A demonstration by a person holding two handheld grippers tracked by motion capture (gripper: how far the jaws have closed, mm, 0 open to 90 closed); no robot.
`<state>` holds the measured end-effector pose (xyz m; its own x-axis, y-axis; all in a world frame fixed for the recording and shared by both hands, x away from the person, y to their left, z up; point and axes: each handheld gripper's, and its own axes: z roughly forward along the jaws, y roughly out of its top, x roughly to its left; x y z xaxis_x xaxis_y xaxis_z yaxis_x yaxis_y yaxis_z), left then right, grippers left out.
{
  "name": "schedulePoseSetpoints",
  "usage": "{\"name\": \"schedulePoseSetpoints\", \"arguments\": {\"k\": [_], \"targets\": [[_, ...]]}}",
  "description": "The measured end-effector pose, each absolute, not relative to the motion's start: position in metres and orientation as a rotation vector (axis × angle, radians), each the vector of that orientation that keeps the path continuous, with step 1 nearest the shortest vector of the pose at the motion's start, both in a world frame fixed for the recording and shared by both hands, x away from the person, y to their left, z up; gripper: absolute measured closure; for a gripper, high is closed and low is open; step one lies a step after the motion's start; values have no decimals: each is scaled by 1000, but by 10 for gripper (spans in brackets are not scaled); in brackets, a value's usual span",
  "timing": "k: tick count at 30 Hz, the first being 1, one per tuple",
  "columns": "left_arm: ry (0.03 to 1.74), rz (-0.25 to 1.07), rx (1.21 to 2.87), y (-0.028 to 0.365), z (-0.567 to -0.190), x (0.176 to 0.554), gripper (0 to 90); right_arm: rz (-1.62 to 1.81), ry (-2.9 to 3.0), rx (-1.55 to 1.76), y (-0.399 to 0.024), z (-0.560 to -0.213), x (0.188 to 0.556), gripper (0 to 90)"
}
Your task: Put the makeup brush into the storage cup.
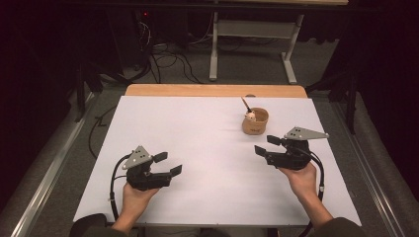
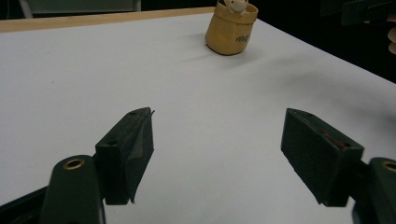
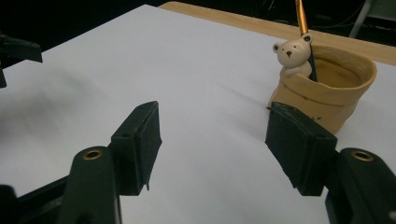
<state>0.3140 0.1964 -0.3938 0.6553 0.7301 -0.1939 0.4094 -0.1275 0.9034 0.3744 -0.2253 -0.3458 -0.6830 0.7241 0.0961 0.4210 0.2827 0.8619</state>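
Grippers wait at the near edge of the table (image 1: 207, 118): the left gripper (image 1: 168, 164) and the right gripper (image 1: 266, 144) both gape wide, holding nothing. Nothing looks started; grasping remains. Farther right, just beyond the right gripper, the tan cup (image 1: 255, 122) holds a pencil (image 1: 244, 103), with a bear figure (image 3: 293, 55) at its rim.

The table top (image 1: 197, 148) under both grippers is plain white, with a light wood strip (image 1: 212, 90) along its far edge. The left gripper (image 1: 168, 164) and right gripper (image 1: 263, 144) are black, each topped by a grey plate with small dark dots; brass-coloured rings sit at the base of the jaws. Just beyond the right gripper stands a tan cup (image 3: 334, 88) with dark lettering, a cream bear figure (image 3: 293, 55) with black eyes and nose on its rim, and an orange pencil (image 3: 301, 16) inside. The floor (image 1: 346, 113) past the table is grey.
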Motion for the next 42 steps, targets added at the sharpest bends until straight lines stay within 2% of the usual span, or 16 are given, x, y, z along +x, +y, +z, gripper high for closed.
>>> {"name": "schedulePoseSetpoints", "arguments": {"k": [42], "targets": [[931, 357, 1746, 199, -394, 314, 258, 1350, 2245, 1081, -241, -379, 348, 372]]}}
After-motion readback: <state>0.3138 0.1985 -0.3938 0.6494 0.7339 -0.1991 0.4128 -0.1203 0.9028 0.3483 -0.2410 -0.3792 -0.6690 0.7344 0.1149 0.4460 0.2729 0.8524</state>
